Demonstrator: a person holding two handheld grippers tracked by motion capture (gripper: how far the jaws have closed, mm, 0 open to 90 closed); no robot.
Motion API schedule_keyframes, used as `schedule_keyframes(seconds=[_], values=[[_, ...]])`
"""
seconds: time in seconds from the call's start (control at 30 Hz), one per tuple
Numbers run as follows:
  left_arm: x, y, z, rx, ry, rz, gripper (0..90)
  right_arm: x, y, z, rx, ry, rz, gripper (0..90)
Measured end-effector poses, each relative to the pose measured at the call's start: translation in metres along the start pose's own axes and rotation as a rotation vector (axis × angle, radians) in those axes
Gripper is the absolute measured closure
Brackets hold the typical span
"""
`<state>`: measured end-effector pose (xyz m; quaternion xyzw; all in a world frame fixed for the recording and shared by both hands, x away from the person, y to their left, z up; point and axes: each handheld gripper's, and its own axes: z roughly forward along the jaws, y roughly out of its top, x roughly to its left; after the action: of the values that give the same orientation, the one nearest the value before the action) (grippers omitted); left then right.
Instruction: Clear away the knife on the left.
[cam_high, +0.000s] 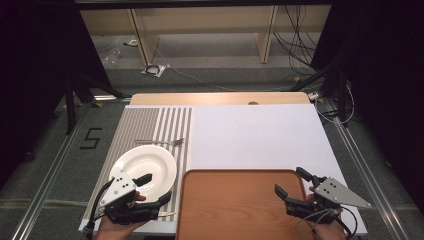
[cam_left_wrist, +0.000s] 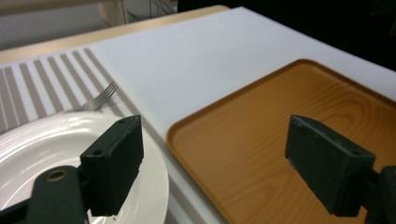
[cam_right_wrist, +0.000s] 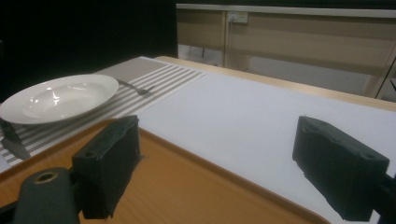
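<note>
- White and glossy, the plate (cam_high: 145, 167) lies on the striped mat (cam_high: 150, 125), right under and ahead of the left gripper (cam_high: 155, 189).
- Its jaws stand wide apart and hold nothing. In the left gripper view one jaw hangs over the near edge of the plate (cam_left_wrist: 56, 140), the other over the wooden tray (cam_left_wrist: 261, 140).
- Between those two jaws run the plate's rim, a strip of mat and the tray's raised left edge.
- Whether the jaw over the plate touches it, I cannot tell.
- Beyond the plate, on the far side from the left gripper, a fork (cam_high: 162, 142) lies on the mat, just beside the rim; its tines (cam_left_wrist: 106, 93) show past the plate in the left gripper view.
- At the tray's right end, the right gripper (cam_high: 290, 185) is also spread wide and empty.
- In the right gripper view one of its jaws sits over the tray (cam_right_wrist: 187, 186) and the other over the white board (cam_right_wrist: 261, 116) beside it.
- From that gripper the plate (cam_right_wrist: 60, 98) is well apart, across the tray and off to the left, with the fork (cam_right_wrist: 135, 87) just behind it.
- Both hands hold their grippers at the near edge of the table (cam_high: 220, 98), with cables trailing back from them.
</note>
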<state>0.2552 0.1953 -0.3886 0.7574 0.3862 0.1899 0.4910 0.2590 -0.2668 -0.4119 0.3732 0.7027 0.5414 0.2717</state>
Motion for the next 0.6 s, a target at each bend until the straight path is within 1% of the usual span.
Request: schedule_keyframes(seconds=[0.07, 0.1, 0.17, 0.27, 0.3, 0.33, 0.37, 0.4, 0.47, 0.53, 0.6], values=[[0.005, -0.002, -0.002, 0.030, 0.008, -0.009, 19.0, 0.000, 0.000, 0.000, 0.002, -0.002, -0.003, 16.0], [0.007, -0.002, -0.002, 0.039, 0.012, -0.008, 19.0, 0.000, 0.000, 0.000, 0.002, -0.002, -0.003, 16.0], [0.012, -0.004, -0.005, 0.071, 0.036, -0.004, 19.0, 0.000, 0.000, 0.000, -0.001, -0.001, -0.005, 16.1], [0.019, -0.007, -0.012, 0.111, 0.052, -0.005, 19.0, 0.000, 0.000, -0.001, 0.004, -0.002, -0.009, 16.1], [0.019, -0.007, -0.012, 0.111, 0.052, -0.005, 19.0, 0.000, 0.001, 0.000, 0.003, -0.001, -0.007, 16.1], [0.022, -0.008, -0.016, 0.134, 0.060, 0.003, 19.0, 0.000, 0.001, 0.000, -0.002, 0.002, -0.005, 16.1], [0.023, -0.008, -0.017, 0.146, 0.063, 0.006, 19.0, 0.001, 0.000, 0.000, 0.000, 0.002, -0.006, 16.1], [0.024, -0.009, -0.018, 0.152, 0.067, 0.012, 19.0, 0.001, 0.000, 0.000, 0.004, 0.001, -0.008, 16.1], [0.027, -0.010, -0.019, 0.169, 0.071, 0.012, 19.0, 0.001, 0.001, 0.000, 0.007, 0.000, -0.009, 16.1], [0.028, -0.011, -0.020, 0.176, 0.073, 0.011, 19.0, 0.001, 0.001, 0.000, 0.004, 0.004, -0.010, 16.1], [0.030, -0.013, -0.021, 0.200, 0.077, 0.019, 19.0, 0.001, 0.000, 0.000, 0.002, 0.004, -0.013, 16.1]])
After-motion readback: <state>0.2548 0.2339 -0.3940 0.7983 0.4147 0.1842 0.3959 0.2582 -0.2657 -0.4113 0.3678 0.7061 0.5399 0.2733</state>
